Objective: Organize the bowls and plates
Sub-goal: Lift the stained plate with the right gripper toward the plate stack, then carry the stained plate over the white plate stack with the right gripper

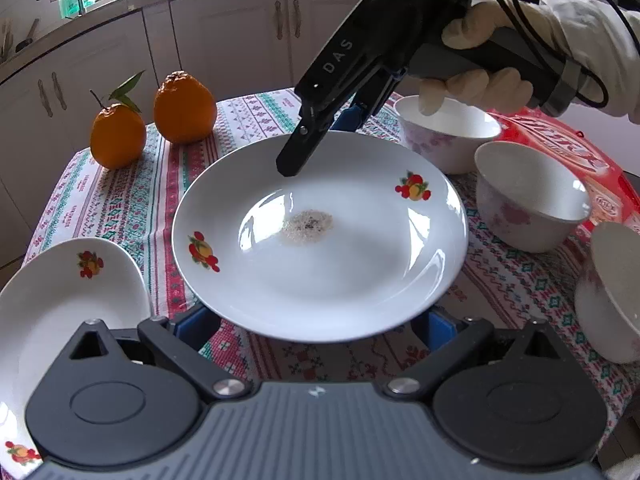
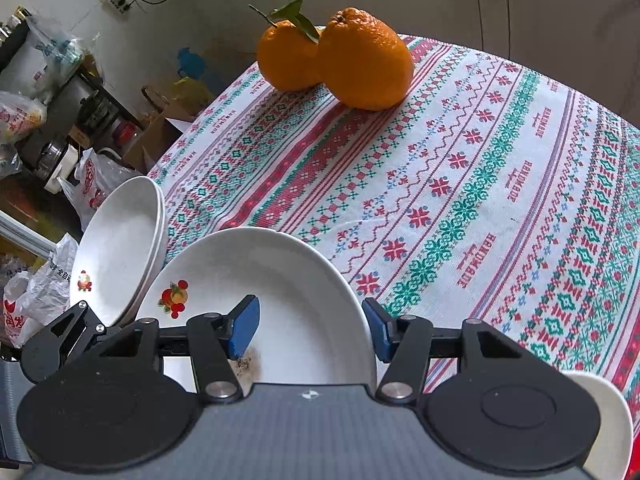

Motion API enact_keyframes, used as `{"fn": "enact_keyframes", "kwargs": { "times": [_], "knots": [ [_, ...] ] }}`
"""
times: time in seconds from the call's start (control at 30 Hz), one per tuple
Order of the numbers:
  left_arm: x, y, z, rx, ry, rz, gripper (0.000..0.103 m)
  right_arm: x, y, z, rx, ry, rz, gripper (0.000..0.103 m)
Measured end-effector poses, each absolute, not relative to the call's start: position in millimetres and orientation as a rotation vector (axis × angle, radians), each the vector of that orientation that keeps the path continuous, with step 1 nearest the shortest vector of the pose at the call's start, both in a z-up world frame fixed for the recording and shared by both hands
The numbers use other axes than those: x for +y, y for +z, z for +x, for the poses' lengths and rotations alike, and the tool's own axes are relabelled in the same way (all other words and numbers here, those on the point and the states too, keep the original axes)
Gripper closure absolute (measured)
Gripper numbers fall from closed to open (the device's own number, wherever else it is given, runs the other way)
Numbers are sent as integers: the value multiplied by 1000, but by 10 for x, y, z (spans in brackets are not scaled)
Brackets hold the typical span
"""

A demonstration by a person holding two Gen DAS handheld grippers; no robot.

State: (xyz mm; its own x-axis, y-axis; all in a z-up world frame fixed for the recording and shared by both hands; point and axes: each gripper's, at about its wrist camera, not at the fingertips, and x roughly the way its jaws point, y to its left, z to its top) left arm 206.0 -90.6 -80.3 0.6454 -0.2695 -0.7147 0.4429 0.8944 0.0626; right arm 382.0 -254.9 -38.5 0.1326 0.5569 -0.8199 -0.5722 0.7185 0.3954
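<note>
A white plate [image 1: 320, 264] with fruit decals and a patch of crumbs lies in the middle of the patterned tablecloth [image 1: 132, 200]. My right gripper [image 1: 316, 144] comes down from above, held by a gloved hand, and straddles the plate's far rim. In the right wrist view one blue pad [image 2: 244, 328] rests on the inside of the plate [image 2: 304, 280] and the other sits against the outside of its rim, so the right gripper [image 2: 310, 328] is shut on it. My left gripper [image 1: 316, 322] stands wide open, its fingertips hidden under the plate's near rim.
Two stacked plates [image 2: 116, 248] with the same decal sit at the table's edge, seen at lower left [image 1: 60, 300]. Three flowered bowls [image 1: 448, 136] [image 1: 528, 196] [image 1: 612, 292] stand on the right by a red package [image 1: 580, 156]. Two oranges [image 1: 185, 108] sit far left.
</note>
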Motion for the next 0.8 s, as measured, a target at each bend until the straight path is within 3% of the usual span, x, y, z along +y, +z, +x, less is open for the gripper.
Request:
{"fn": "enact_keyframes", "kwargs": {
  "times": [0.8],
  "knots": [
    [-407, -428, 1559, 719, -360, 211, 3, -1944, 103, 3297, 1102, 877, -76, 41]
  ]
}}
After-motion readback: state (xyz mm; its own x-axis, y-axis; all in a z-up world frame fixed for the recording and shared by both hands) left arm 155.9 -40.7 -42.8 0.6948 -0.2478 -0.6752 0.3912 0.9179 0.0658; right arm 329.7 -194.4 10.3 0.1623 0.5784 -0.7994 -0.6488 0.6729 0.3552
